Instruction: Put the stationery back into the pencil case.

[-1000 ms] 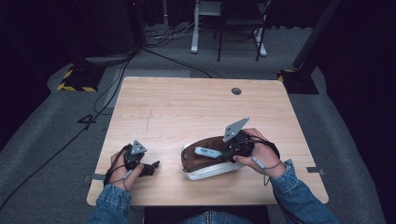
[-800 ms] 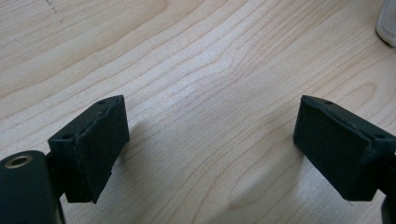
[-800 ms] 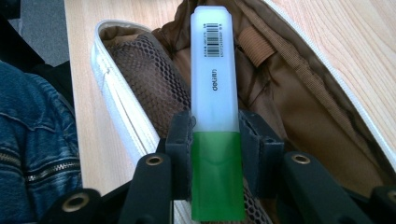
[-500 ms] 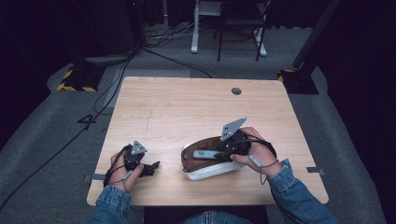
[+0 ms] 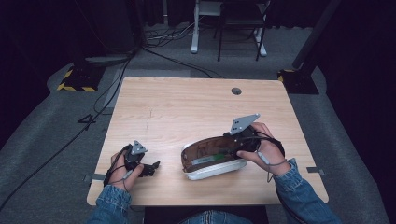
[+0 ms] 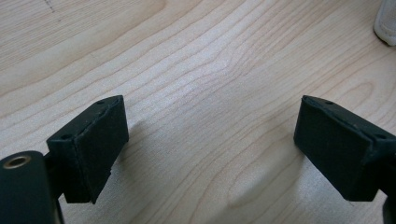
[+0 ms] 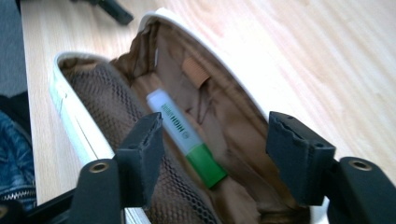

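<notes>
Wood table (image 5: 187, 107): pale top, bare apart from the case and my two grippers; I read it as the whole work area.
White pencil case (image 5: 212, 158): lies open near the front edge, right of centre, brown lining and mesh pocket (image 7: 140, 140) showing.
Right gripper (image 5: 233, 145): sits at the case's right end; its jaws have just been opening and now stand apart over the lining, pressing on nothing.
Left gripper (image 5: 150, 167): rests on the table well left of the case, jaws wide apart with only wood between them in the left gripper view.
Green highlighter (image 7: 184, 137): lies inside the case on the lining, between my right jaws but untouched.
Progress: I judge the highlighter as delivered and let go; what I see left is pulling my right gripper clear and closing the case.
</notes>
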A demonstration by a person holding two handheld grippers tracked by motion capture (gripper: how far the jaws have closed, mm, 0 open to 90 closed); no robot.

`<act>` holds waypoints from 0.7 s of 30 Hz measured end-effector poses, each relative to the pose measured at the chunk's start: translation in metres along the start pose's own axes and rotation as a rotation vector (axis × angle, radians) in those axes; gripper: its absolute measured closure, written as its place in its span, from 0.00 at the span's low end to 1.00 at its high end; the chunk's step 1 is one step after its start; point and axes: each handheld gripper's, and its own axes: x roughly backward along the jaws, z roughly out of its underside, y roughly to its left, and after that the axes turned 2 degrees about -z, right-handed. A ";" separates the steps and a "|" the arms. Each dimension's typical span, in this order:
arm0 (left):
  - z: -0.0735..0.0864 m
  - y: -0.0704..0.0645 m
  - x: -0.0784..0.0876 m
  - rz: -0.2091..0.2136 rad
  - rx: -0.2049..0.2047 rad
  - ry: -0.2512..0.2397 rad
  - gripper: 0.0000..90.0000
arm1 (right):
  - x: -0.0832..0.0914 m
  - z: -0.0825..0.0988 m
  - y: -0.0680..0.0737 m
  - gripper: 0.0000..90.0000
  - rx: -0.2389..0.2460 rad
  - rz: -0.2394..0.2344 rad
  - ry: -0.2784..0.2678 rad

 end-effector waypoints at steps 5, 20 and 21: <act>0.000 0.000 -0.001 -0.001 -0.001 -0.001 0.10 | 0.013 0.005 -0.007 0.39 -0.041 0.022 -0.044; -0.001 0.000 -0.001 0.001 0.000 0.002 0.10 | 0.033 0.031 -0.039 0.31 -0.156 0.123 -0.129; -0.001 0.001 -0.002 0.001 0.002 0.005 0.09 | 0.034 0.034 -0.042 0.31 -0.169 0.134 -0.135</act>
